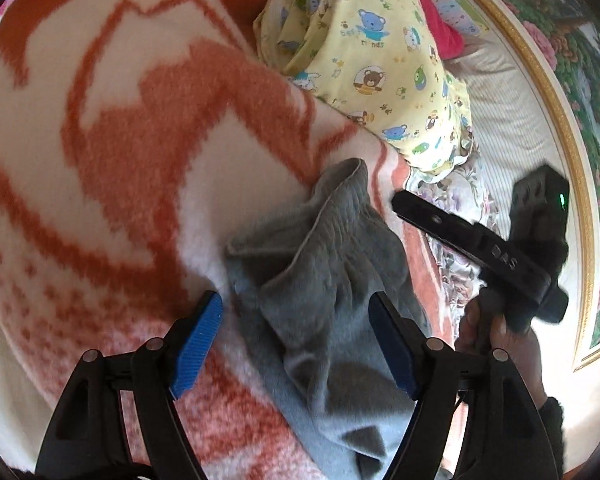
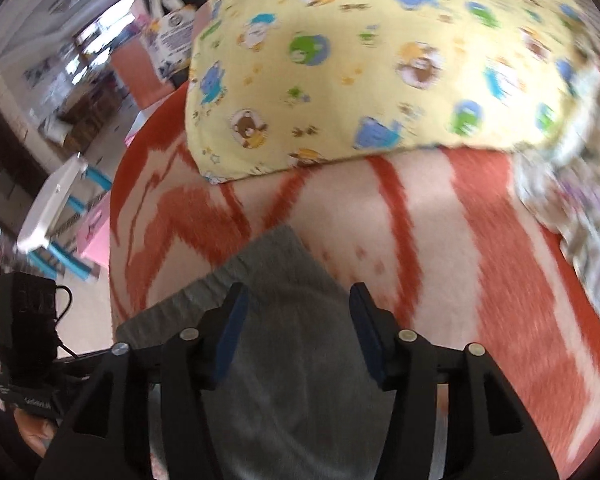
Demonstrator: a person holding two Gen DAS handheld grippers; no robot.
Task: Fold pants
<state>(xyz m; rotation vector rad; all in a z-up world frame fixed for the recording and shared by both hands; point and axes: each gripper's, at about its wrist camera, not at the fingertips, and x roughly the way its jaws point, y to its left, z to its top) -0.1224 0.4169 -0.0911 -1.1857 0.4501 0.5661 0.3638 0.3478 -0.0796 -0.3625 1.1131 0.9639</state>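
Grey pants [image 1: 320,280] lie crumpled on an orange-and-white blanket [image 1: 100,140]. My left gripper [image 1: 296,340] is open, its blue pads [image 1: 196,344] on either side of the bunched cloth just above it. My right gripper [image 2: 294,336] is open over the flat grey pants [image 2: 284,280], with the waistband edge just ahead of the fingers. The right gripper's black body shows in the left wrist view [image 1: 480,248], beside the pants to the right.
A yellow bear-print pillow [image 1: 372,60] lies at the blanket's far side; it also shows in the right wrist view [image 2: 380,60]. A gold-framed floral picture [image 1: 572,120] stands on the right. A floral sheet [image 1: 456,200] borders the blanket. Beyond the bed's left edge is a cluttered room floor [image 2: 60,140].
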